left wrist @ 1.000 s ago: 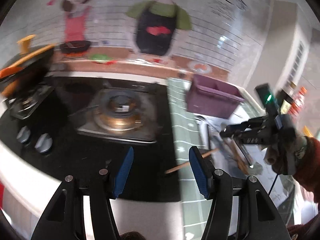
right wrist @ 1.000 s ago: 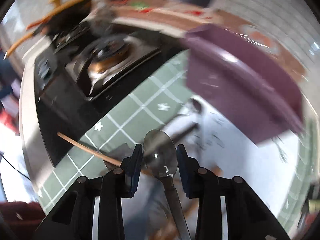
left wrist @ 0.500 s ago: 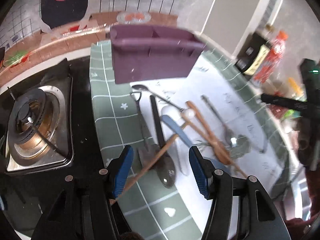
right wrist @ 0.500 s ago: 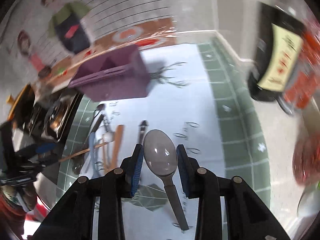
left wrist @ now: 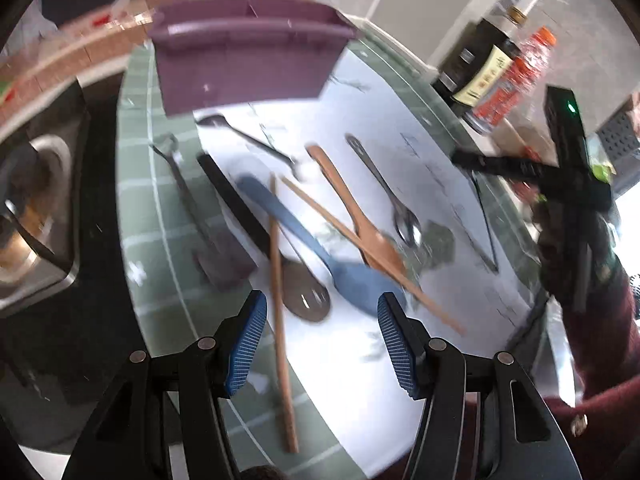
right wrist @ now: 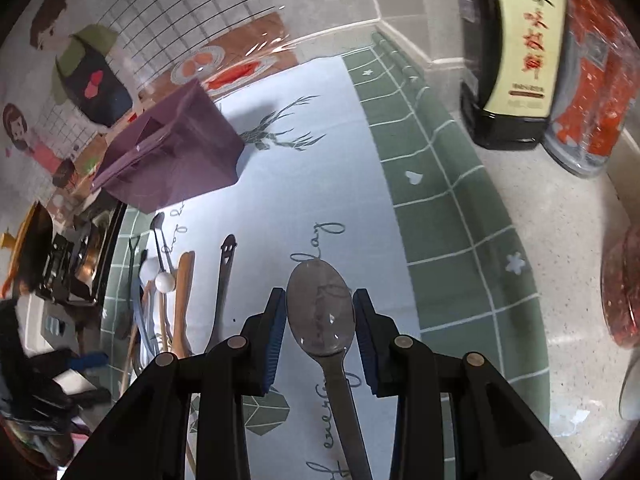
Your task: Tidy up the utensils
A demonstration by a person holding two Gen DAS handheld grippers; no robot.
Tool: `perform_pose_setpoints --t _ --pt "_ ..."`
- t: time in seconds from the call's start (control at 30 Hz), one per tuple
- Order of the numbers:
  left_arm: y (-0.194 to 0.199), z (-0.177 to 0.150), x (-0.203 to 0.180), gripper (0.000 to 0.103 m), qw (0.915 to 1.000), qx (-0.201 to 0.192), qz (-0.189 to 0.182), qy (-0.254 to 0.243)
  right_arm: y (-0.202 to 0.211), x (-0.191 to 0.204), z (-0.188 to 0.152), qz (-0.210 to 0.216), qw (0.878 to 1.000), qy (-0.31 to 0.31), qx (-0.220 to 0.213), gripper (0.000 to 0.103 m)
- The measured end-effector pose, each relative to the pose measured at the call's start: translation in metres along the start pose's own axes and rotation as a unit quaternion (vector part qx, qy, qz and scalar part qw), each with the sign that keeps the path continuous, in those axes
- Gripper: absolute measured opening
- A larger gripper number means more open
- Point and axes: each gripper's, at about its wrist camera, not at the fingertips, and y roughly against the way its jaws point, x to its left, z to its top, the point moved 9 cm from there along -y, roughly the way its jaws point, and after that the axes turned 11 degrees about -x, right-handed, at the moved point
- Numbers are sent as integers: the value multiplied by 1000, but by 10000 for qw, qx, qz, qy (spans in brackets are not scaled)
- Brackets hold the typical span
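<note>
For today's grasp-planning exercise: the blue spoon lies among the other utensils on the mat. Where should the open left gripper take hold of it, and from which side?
Grip the blue spoon low on its handle, just above the bowl, coming from above with the left gripper, jaws straddling the handle. It lies flat; a wooden chopstick crosses there, so stay clear of it.

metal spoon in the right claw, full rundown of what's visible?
The metal spoon is a shiny silver tablespoon, apparently steel. Its oval bowl sits between the blue ribbed pads of the right claw, which is shut on its edges. The bowl points forward; the flat handle runs back under the claw and out of frame. It is held above the white printed mat.
</note>
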Motion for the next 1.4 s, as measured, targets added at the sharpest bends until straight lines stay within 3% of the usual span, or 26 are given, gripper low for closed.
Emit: perform_pose_setpoints --t 0.1,0.2,0.33,0.6,0.7,0.8,1.0,1.17,1.4 --pt "-19 2 11 48 9984 296 470 88 -2 4 -4 -50 9999 121 2 31" --pt "-31 -1 27 41 9951 604 716 323 -1 4 -6 -35 9999 97 -57 31" --pt "-38 2 29 35 9940 714 727 408 0 3 -9 -46 9999 106 -104 31" --pt "-58 22 29 12 9921 790 820 526 2 12 -14 7 9995 267 -154 32" --pt "-49 28 23 6 9946 404 861 420 8 20 -14 37 9991 354 -229 32" --pt "-27 29 22 6 9945 -115 688 776 22 29 -11 42 9982 462 -387 32" --pt "31 38 24 6 9817 -1180 466 1422 51 53 -7 208 9954 665 -657 31" --pt "71 50 16 6 9740 -1865 614 1126 67 67 -2 367 9938 623 -845 31" --pt "111 68 6 6 9640 -2418 687 864 87 90 11 576 9891 749 -1130 29"
